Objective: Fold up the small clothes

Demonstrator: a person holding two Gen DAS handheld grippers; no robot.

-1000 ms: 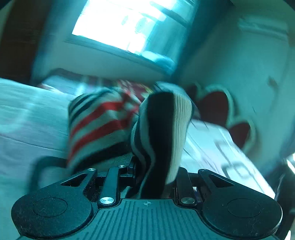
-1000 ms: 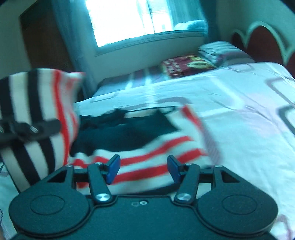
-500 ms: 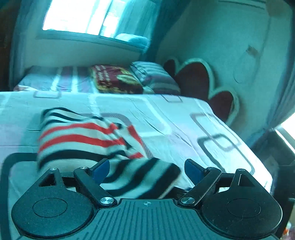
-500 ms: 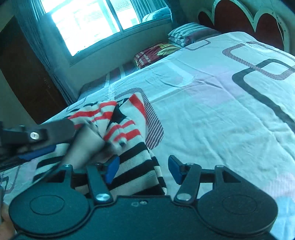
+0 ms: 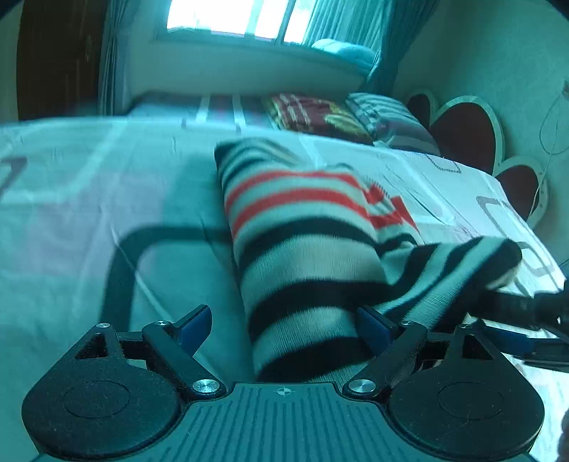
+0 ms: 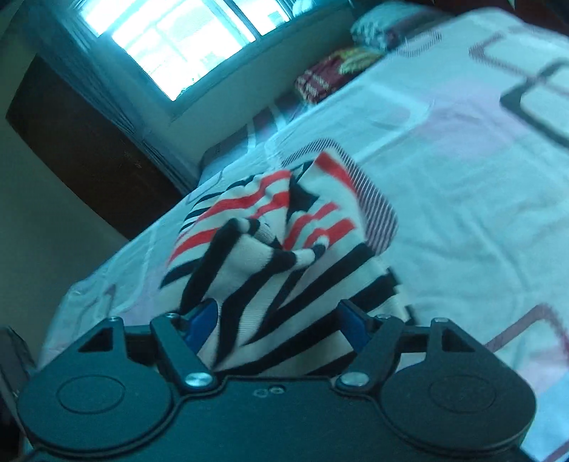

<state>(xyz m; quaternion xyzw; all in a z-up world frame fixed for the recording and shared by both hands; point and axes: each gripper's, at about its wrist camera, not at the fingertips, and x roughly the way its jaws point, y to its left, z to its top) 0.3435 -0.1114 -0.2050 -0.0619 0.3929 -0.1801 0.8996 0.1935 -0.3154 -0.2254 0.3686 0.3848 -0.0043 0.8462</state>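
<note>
Here the striped garment point(image 5: 306, 256) lies between both grippers' parted jaws; neither grasps it.

The right hand-held gripper point(image 6: 275, 320), fingers spread, straddles a bunched striped sweater point(image 6: 284, 256) on the bed point(image 6: 462, 213).

A bright window point(image 5: 231, 17) fills the top of the frame, teal curtains point(image 5: 355, 32) at its right. A dark wooden door point(image 5: 57, 57) stands upper left. The bed point(image 5: 71, 213), sheet patterned with squares, has pillows point(image 5: 391, 121) and a scalloped headboard point(image 5: 466, 131) at right.
</note>
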